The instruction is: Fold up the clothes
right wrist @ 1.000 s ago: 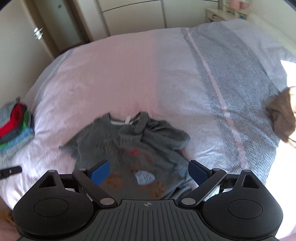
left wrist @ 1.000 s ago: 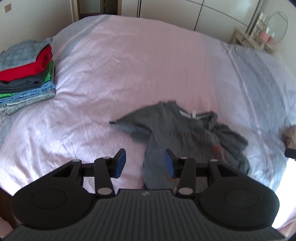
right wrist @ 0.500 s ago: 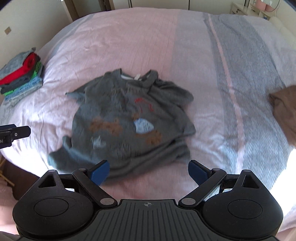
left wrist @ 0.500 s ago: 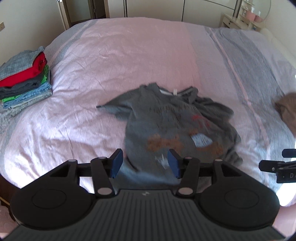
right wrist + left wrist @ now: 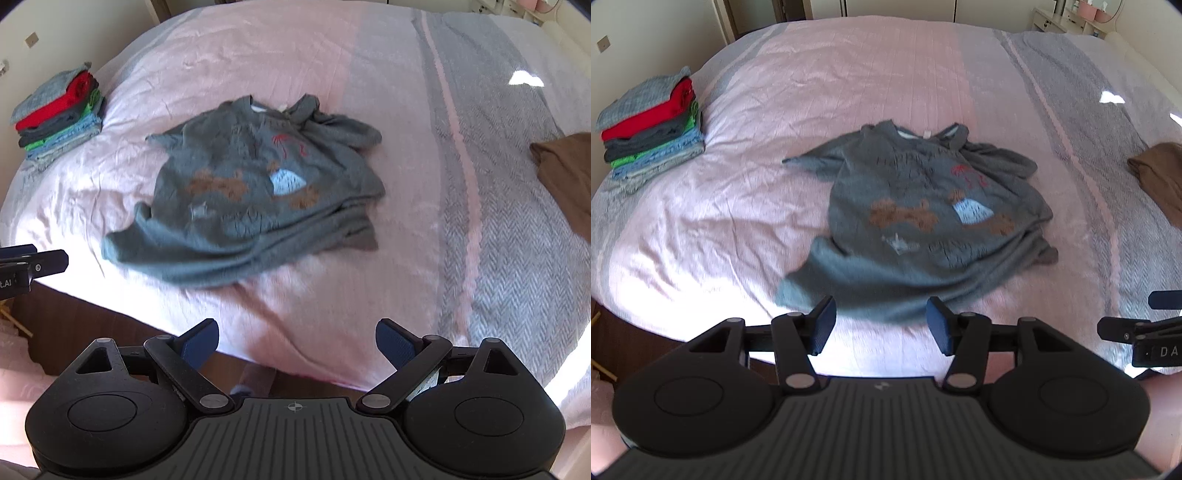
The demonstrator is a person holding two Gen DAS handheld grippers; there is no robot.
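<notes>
With the rumpled grey printed T-shirt [image 5: 934,218] lying face-up mid-bed on the pink bedspread [image 5: 849,85], the left gripper [image 5: 879,328] and right gripper [image 5: 295,345] both hang open and empty, so smoothing it flat likely comes next.

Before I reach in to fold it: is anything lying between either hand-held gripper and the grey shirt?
Nothing visible. Only bare bedspread separates the open right hand-held gripper from the grey shirt; the open left hand-held gripper sits at its near hem.
</notes>
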